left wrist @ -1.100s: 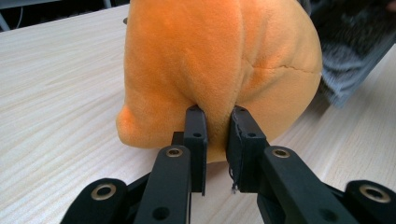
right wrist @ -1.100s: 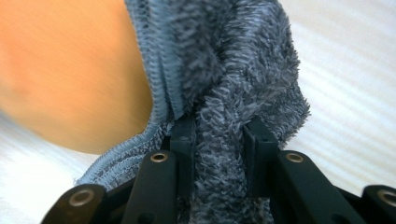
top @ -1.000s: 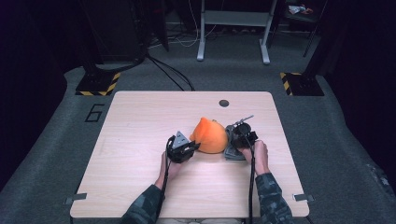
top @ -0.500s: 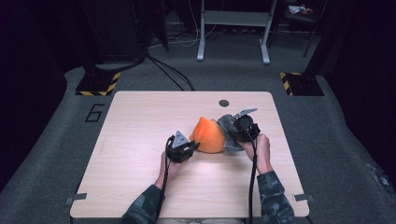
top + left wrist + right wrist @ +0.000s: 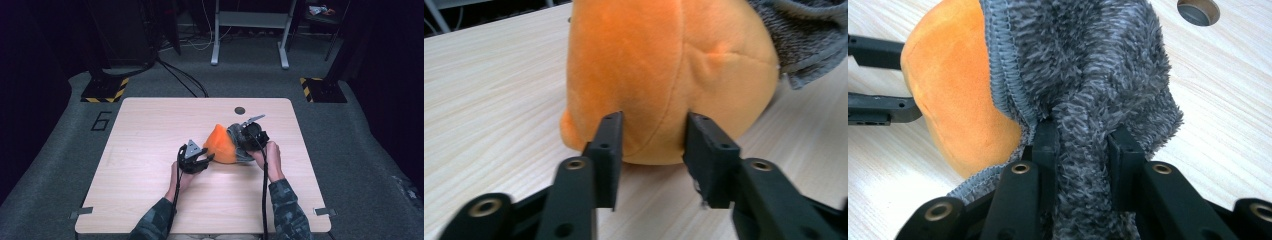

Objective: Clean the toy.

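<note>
- We are pinching the grey cover (image 5: 1108, 75) in the right gripper (image 5: 1083, 135), its jaws clamped tight on a thick fold of fleece.
- We are working the left gripper (image 5: 651, 150) at the other end: its jaws have just been opening, and they are now standing partway apart with the plush (image 5: 664, 75) bulging between them, the pads (image 5: 610, 145) at most grazing it.
- From above, we are seeing the orange plush (image 5: 220, 145) sitting mid-table (image 5: 150, 130), just right of centre, with the cover (image 5: 236, 136) hanging over its far-right end and both grippers, left (image 5: 197, 161) and right (image 5: 247, 136), flanking it.
- We are judging this thing light, soft and squashy: no fear of breaking it, but it is going to give under any squeeze.
- The short orange pile looks smooth and rounded, so we are expecting pads to slide off the bulge.
- The best hold on the plush, we reckon, is a seam or a gathered fold; for the cover, the stitched hem (image 5: 1003, 65), where the fleece is firmest.
</note>
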### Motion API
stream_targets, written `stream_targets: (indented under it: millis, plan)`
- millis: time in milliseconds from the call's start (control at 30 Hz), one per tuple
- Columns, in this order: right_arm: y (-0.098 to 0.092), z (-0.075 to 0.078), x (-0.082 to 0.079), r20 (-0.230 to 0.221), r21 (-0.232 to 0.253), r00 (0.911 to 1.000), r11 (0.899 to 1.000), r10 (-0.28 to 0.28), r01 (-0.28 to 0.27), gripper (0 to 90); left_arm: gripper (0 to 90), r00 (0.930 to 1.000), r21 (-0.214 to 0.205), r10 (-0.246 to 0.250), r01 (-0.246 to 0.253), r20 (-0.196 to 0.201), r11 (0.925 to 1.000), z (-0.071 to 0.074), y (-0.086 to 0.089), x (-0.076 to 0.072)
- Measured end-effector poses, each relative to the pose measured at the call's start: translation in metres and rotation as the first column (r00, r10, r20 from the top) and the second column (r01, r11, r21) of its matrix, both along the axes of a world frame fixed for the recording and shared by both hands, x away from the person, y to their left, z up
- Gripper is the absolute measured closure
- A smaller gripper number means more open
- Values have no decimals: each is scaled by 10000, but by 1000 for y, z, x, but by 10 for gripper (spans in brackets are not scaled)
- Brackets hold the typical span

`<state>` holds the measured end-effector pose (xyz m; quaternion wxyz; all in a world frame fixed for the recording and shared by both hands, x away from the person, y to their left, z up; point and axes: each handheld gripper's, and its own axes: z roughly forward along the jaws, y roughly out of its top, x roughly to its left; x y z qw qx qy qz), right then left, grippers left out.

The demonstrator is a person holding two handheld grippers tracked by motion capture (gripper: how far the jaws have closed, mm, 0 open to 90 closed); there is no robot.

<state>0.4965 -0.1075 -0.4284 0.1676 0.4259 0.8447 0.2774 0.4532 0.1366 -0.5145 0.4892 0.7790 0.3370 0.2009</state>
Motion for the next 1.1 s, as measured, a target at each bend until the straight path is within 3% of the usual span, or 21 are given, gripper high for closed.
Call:
stream_targets:
  millis: [200, 400, 533, 700, 800, 933, 1033, 1067, 1100]
  plan:
    - [-5, -3, 4, -171, 138, 9998, 9999, 79, -77, 706, 505, 9993, 280, -51, 41, 370, 9996, -3, -4, 5]
    - [-7, -5, 7, -132, 208, 9999, 9998, -26, 29, 705, 722, 9986, 233, -282, 272, 440, 9994, -5, -6, 7]
    - [-8, -2, 5, -14, 212, 9999, 9997, -152, 152, 703, 811, 9992, 203, -210, 202, 353, 9996, 1, -7, 3]
    - [-12, 8, -2, 317, 196, 9984, 9987, -478, 472, 702, 832, 9993, -61, -376, 375, -25, 9993, 11, -8, -7]
    - [-13, 20, -8, 516, 394, 9978, 9985, -413, 393, 702, 834, 9984, -486, -489, 475, -267, 9977, 16, -5, -12]
    - [4, 38, -16, 801, 432, 9967, 9989, 161, -196, 700, 833, 9972, -629, -713, 696, -241, 9956, 19, -2, -14]
    - [21, 41, -16, 933, 191, 9934, 9974, 673, -694, 698, 831, 9969, -683, -776, 763, -158, 9947, 17, -3, -13]
    - [29, 39, -16, 808, 136, 9948, 9979, 625, -638, 697, 830, 9972, -701, -732, 719, -157, 9949, 16, -3, -13]
    - [35, 35, -13, 797, -152, 9937, 9969, 787, -777, 696, 829, 9974, -579, -713, 706, -93, 9958, 15, -2, -12]
